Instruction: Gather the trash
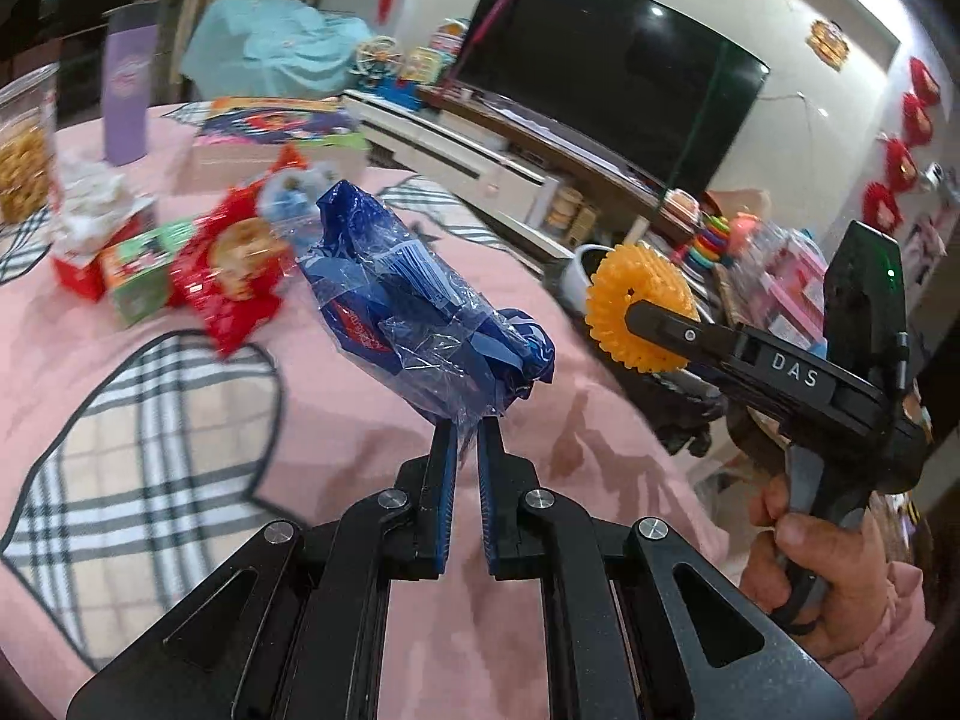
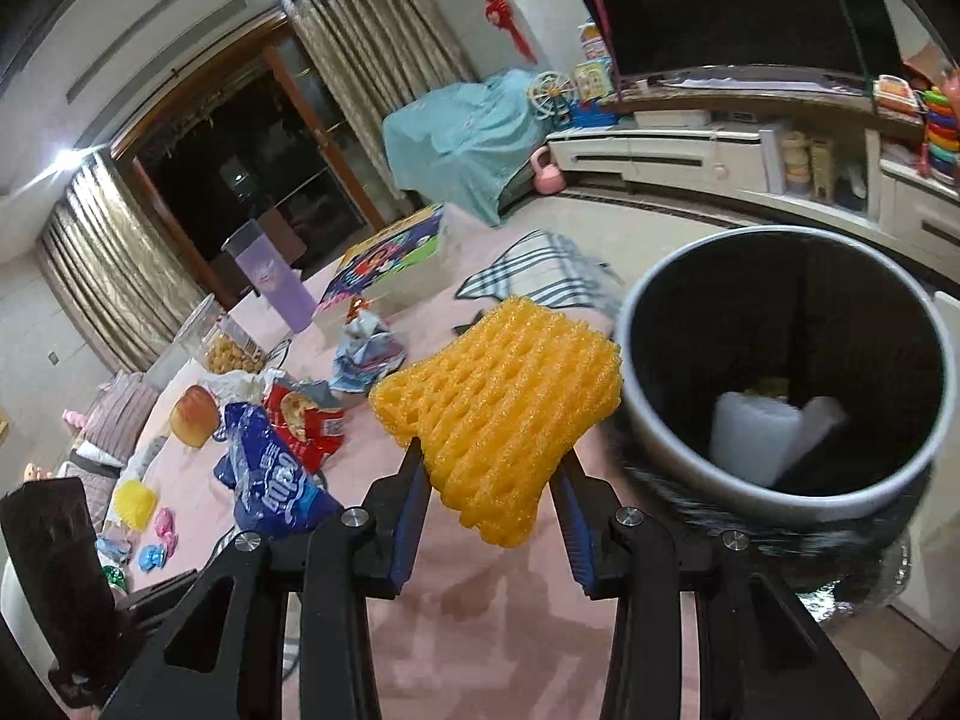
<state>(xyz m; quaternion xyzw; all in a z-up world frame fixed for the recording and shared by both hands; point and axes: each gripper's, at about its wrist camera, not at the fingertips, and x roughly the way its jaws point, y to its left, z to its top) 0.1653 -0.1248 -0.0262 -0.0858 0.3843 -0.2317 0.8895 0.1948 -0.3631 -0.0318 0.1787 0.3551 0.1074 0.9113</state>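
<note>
Above the pink table [image 1: 180, 312], the left gripper [image 1: 467, 432] pinches a blue wrapper [image 1: 414, 306] tight while the right gripper [image 2: 492, 468] clamps a yellow foam net [image 2: 498, 402] just beside the bin [image 2: 648, 438].

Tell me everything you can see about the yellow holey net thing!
The yellow foam net looks soft and spongy, woven into a lattice of diamond-shaped holes. It is a squashed sleeve, wide at the top and pinched narrow lower down, where the right gripper squeezes it between its blue-padded fingers. It hangs in the air above the pink tablecloth, right beside the open trash bin.
</note>
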